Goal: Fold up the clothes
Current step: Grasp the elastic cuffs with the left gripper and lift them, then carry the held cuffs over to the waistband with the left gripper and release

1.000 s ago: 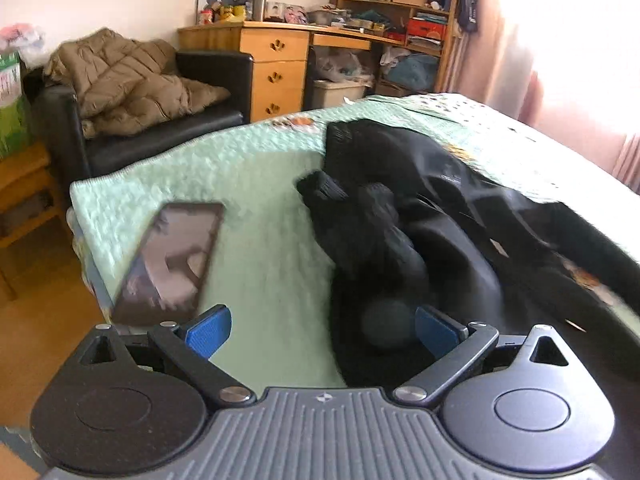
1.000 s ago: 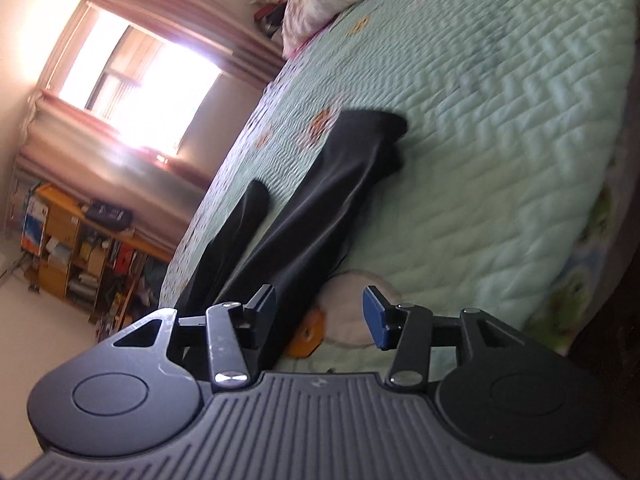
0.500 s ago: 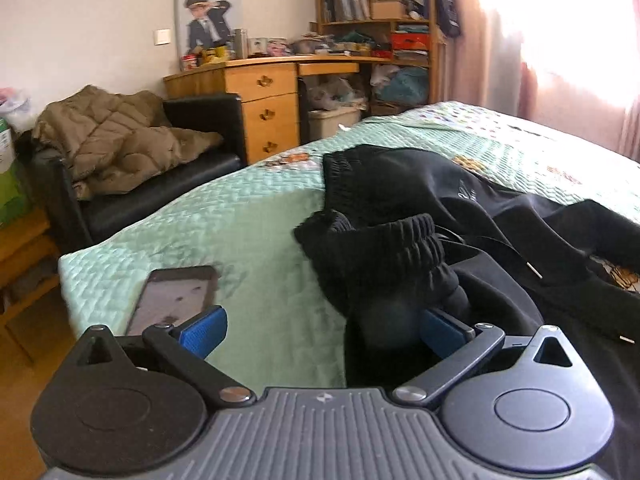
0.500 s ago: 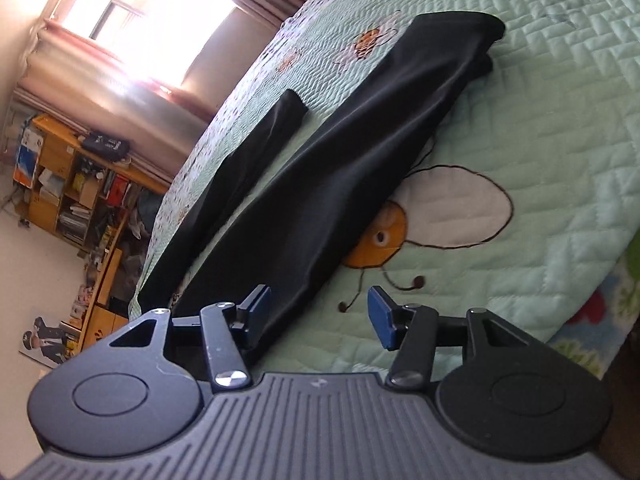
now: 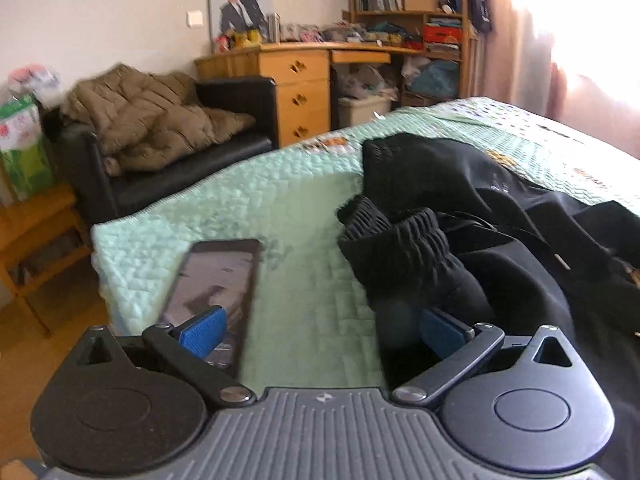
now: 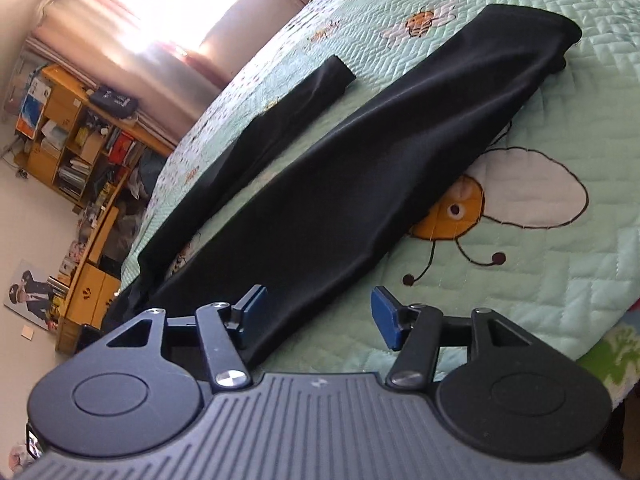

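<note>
Black trousers lie on the mint-green quilted bed (image 5: 304, 264). In the left wrist view their ribbed waistband (image 5: 400, 248) is bunched up just ahead of my left gripper (image 5: 320, 328), which is open wide; its right pad (image 5: 444, 332) sits against the black cloth. In the right wrist view two trouser legs stretch away: a wide one (image 6: 360, 184) and a narrower one (image 6: 280, 120) beyond. My right gripper (image 6: 318, 316) hovers over the near edge of the wide leg. Its jaws are opening, and the cloth's edge lies between them without being pinched.
A dark phone (image 5: 216, 280) lies on the bed under my left finger, near the bed's corner. Beyond stand a black armchair with a brown jacket (image 5: 160, 128), a wooden desk (image 5: 296, 80) and shelves. A bee print (image 6: 460, 208) marks the quilt beside the leg.
The right gripper has moved nearer along the wide leg and rolled, and its jaws stand wider. The left view has swung slightly; the phone now sits under the left finger.
</note>
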Demonstrator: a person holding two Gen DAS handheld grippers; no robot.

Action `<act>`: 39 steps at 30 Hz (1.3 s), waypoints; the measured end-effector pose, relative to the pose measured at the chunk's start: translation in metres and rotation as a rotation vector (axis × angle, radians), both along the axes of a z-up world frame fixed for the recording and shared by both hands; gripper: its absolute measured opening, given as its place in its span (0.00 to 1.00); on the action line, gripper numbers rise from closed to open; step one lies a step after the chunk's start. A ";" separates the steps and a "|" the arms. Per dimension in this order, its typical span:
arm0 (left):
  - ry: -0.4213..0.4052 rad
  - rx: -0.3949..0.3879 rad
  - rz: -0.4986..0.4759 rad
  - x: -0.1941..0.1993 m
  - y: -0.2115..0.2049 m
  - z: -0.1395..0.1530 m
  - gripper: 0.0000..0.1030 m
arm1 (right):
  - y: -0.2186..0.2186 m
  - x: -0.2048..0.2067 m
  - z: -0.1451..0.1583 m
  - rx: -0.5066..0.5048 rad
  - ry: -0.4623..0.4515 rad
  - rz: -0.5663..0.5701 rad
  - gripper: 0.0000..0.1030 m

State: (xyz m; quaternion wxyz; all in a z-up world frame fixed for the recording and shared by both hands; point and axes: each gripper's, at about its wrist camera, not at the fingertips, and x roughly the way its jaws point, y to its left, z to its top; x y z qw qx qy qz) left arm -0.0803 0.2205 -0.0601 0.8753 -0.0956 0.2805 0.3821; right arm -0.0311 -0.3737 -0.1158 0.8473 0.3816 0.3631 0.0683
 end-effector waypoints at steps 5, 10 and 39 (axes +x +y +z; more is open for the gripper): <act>-0.004 0.068 -0.013 -0.004 -0.014 0.004 0.99 | 0.004 -0.002 -0.003 0.000 0.007 0.018 0.58; 0.018 0.059 -0.121 0.013 -0.019 -0.002 0.99 | 0.014 -0.002 -0.008 0.002 0.027 0.039 0.59; 0.014 0.164 -0.374 0.032 -0.011 -0.017 0.23 | 0.043 -0.001 0.000 -0.033 0.044 0.091 0.62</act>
